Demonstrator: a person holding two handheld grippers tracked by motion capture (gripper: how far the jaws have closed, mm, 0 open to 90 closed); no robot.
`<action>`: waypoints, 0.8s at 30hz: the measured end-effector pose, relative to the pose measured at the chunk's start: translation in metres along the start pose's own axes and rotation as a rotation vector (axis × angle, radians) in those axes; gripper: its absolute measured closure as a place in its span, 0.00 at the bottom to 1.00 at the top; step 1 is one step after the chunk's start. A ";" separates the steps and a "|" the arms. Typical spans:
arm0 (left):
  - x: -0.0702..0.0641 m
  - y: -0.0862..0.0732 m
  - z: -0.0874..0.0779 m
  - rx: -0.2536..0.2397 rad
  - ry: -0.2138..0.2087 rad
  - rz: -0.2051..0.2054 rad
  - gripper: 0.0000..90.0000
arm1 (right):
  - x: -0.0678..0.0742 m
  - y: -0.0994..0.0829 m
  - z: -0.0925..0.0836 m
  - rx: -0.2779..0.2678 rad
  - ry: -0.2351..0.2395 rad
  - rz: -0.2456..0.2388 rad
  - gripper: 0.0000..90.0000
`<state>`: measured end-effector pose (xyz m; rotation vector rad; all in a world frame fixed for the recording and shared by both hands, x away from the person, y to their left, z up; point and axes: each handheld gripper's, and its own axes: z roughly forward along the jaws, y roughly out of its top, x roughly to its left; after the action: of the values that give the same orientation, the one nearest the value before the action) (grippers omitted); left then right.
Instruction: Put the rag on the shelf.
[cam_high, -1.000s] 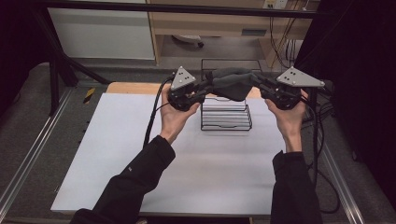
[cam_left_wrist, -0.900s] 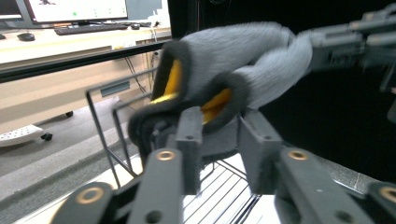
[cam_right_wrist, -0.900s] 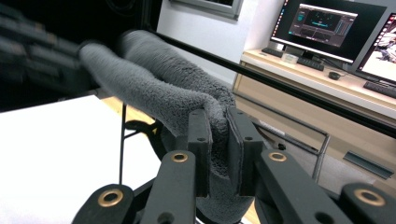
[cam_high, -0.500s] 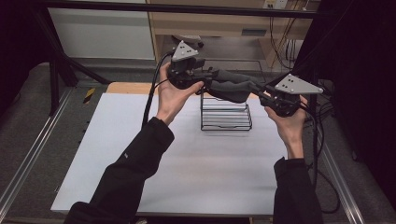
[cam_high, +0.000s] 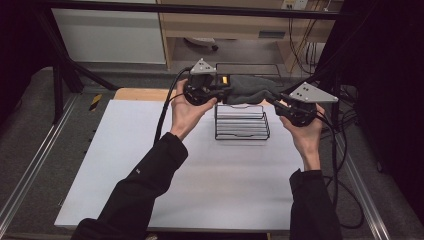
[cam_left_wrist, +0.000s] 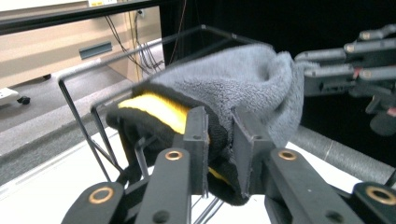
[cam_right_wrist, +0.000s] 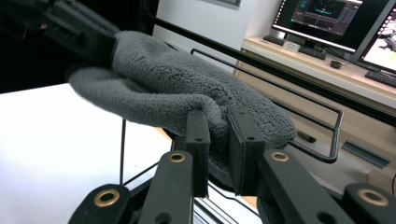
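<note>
A grey fleece cloth (cam_high: 250, 88) with a yellow and black edge hangs stretched between both grippers, above a black wire rack (cam_high: 242, 121) at the back of the white table. My left gripper (cam_high: 220, 91) is shut on the cloth's yellow-edged end (cam_left_wrist: 154, 106), up at the rack's back left. My right gripper (cam_high: 277, 104) is shut on the other end (cam_right_wrist: 219, 126), lower and at the rack's right. In the left gripper view my jaws pinch the cloth (cam_left_wrist: 243, 88), with the rack's top wire (cam_left_wrist: 116, 63) behind. The right gripper view has the cloth (cam_right_wrist: 177, 84) over the rack's rim (cam_right_wrist: 299, 100).
The white table top (cam_high: 200, 175) spreads out in front of the rack. A wooden strip (cam_high: 142, 94) lines the table's back edge. Cables (cam_high: 340, 150) trail off the right side. Beyond the table stand a shelf unit (cam_high: 240, 25) and monitors (cam_right_wrist: 327, 14).
My left gripper has risen and moved right toward the back of the rack, carrying its end of the cloth. The right gripper has dropped slightly. Both stay shut on the cloth.
</note>
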<state>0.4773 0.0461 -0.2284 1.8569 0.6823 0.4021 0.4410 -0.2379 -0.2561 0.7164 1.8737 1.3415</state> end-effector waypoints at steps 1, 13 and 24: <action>0.000 -0.003 0.001 0.000 0.004 0.000 0.86 | 0.000 0.000 0.001 0.000 -0.002 -0.001 0.88; -0.001 -0.023 0.013 0.001 0.035 0.031 0.91 | 0.001 0.003 -0.013 -0.041 0.044 0.097 0.67; -0.005 -0.026 0.008 0.030 0.026 0.081 0.93 | -0.006 -0.016 0.004 0.065 -0.028 0.255 0.59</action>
<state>0.4706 0.0441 -0.2553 1.9149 0.6346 0.4718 0.4475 -0.2453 -0.2704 1.0310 1.8585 1.4227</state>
